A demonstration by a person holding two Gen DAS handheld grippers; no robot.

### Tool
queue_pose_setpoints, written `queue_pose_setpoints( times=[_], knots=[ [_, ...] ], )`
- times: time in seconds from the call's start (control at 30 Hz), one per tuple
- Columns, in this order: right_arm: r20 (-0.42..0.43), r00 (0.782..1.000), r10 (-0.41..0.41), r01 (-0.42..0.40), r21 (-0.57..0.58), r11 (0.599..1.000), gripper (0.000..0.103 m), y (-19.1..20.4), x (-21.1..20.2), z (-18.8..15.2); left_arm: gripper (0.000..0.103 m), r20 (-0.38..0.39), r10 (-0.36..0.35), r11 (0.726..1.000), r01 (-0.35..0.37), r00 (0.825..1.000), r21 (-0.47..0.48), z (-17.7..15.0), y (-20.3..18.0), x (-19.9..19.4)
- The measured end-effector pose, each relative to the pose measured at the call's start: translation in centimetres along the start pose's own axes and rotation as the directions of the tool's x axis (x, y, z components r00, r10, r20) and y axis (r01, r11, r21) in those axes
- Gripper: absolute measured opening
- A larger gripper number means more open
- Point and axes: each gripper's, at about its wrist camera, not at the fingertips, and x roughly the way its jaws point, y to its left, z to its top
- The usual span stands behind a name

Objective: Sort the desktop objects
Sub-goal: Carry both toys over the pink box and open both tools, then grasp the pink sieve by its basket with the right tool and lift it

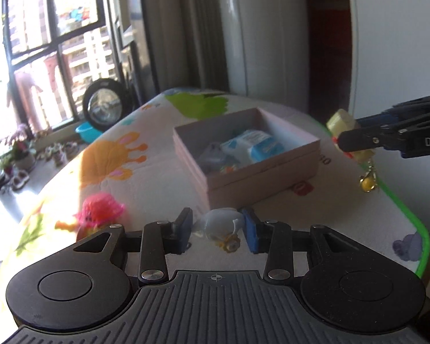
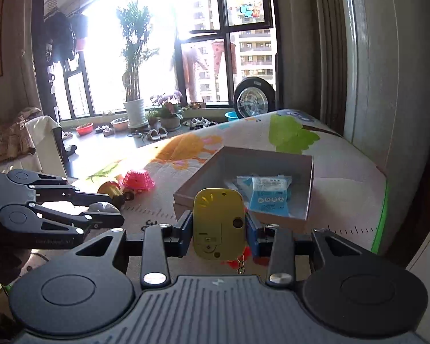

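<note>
An open pink box (image 1: 261,169) stands on the cartoon-print mat and holds a blue-white packet (image 1: 253,146) and a grey item (image 1: 212,154). My left gripper (image 1: 218,229) is shut on a small clear-white trinket (image 1: 220,223) with a yellow piece, just in front of the box. My right gripper (image 2: 218,226) is shut on a yellow toy (image 2: 218,223) with a chain, held above the box's (image 2: 309,180) near edge. From the left wrist view the right gripper (image 1: 347,140) holds the yellow toy (image 1: 341,121) to the right of the box.
A pink mesh hat toy (image 1: 100,209) lies on the mat (image 1: 344,218) left of my left gripper; it also shows in the right wrist view (image 2: 136,180) beside a brown-yellow toy (image 2: 111,190). The mat's green edge (image 1: 415,229) runs along the right. A window and plants stand behind.
</note>
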Motion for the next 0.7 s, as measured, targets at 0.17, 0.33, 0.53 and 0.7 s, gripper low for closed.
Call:
queue_pose_setpoints(
  times=[0.17, 0.33, 0.53, 0.7],
  knots=[
    [0.086, 0.996, -0.016, 0.015, 0.008, 1.0, 0.038, -1.3, 1.1, 4.6, 0.042, 0.107, 0.019, 0.994, -0.03, 0.994, 0.109, 4.8, -1.7, 2.9],
    [0.094, 0.995, -0.029, 0.028, 0.015, 1.0, 0.038, -1.9, 6.6, 8.1, 0.049, 0.093, 0.007, 0.998, -0.013, 0.996, 0.065, 7.9, -0.7, 9.5],
    [-0.005, 0.999, -0.044, 0.045, 0.113, 0.993, 0.043, -3.9, 12.3, 8.0, 0.092, 0.041, 0.005, 1.0, -0.004, 0.999, -0.015, 3.7, 1.7, 8.5],
    [-0.057, 0.997, -0.057, 0.062, 0.09, 0.994, 0.051, -2.8, 13.7, 6.6, 0.094, -0.057, 0.118, 0.993, -0.118, 0.991, 0.0, -2.9, 2.7, 6.2]
  ],
)
